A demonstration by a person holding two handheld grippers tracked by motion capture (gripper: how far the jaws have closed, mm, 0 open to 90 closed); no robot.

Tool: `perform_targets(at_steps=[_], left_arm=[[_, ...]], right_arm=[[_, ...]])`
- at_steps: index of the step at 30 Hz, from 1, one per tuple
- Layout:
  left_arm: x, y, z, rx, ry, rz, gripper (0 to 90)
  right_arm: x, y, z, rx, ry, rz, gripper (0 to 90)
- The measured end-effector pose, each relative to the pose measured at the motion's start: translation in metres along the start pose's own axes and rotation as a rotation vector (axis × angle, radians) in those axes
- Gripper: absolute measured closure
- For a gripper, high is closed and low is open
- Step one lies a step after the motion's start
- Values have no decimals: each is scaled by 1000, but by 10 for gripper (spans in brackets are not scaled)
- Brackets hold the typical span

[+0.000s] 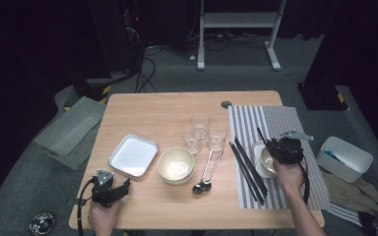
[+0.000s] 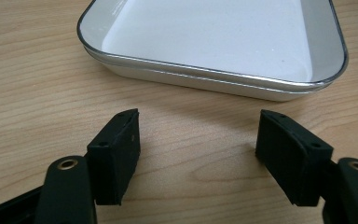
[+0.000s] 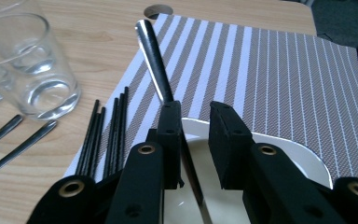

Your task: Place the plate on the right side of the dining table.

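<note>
One dark-handled spoon (image 3: 154,65) is what the right gripper (image 3: 195,123) is busy with: in the right gripper view its handle runs up past the inner face of the left-hand jaw and sticks out over the striped placemat (image 3: 279,79), while the lower end drops between the jaws into a small white dish (image 3: 307,161) and gets cut off at the bottom edge, so the bowl end is out of sight. Those jaws stand slightly apart with a narrow gap, and I honestly can't tell whether the one pad is pressing on the handle or just sitting next to it; the other pad is clear of it. From the high view the right gripper (image 1: 281,149) covers most of that dish (image 1: 259,162) and the spoon is just a thin dark line poking up. Just left of it a bunch of black chopsticks (image 1: 248,169) lies half on the mat, then two spoons (image 1: 204,172) on the bare wood, three glasses (image 1: 200,132) and a cream bowl (image 1: 176,164). Way over at the near left, the left gripper (image 2: 198,140) has its jaws wide apart, holding nothing, resting just short of a white rectangular tray (image 2: 205,42) whose far side is cropped off in the left gripper view.
</note>
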State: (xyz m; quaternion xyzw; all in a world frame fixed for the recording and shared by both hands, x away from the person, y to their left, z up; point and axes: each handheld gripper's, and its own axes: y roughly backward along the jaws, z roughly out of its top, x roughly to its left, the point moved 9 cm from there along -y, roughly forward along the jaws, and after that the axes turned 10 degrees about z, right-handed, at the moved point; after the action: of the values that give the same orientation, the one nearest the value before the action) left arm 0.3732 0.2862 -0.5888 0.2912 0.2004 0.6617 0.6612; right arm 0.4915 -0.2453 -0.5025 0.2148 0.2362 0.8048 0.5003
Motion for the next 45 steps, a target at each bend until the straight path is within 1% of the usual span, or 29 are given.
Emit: perform_targets(at_steps=[8, 12, 16, 19, 24, 25, 27, 31, 40, 45], left_arm=[[0, 0, 0, 0, -1, 1, 309], [0, 0, 0, 0, -1, 1, 308], [0, 0, 0, 0, -1, 0, 308], [0, 0, 0, 0, -2, 0, 308], [0, 0, 0, 0, -1, 0, 308], [0, 0, 0, 0, -1, 0, 308], [0, 0, 0, 0, -1, 0, 308], [0, 0, 0, 0, -1, 0, 308], [0, 0, 0, 0, -1, 0, 308], [0, 0, 0, 0, -1, 0, 308]], right_arm=[[-8, -10, 4, 26, -11, -26, 734], [-10, -13, 6, 36, -16, -27, 727], [-9, -16, 4, 48, -23, -15, 713], [-6, -16, 4, 48, -19, 1, 708], [1, -14, 4, 49, 4, 33, 701], [3, -14, 3, 49, 0, 41, 699], [8, -13, 3, 44, 10, 64, 695], [15, -11, 0, 40, 24, 89, 692], [24, -6, -11, 33, 16, 123, 686], [28, -1, -15, 30, 28, 130, 685]])
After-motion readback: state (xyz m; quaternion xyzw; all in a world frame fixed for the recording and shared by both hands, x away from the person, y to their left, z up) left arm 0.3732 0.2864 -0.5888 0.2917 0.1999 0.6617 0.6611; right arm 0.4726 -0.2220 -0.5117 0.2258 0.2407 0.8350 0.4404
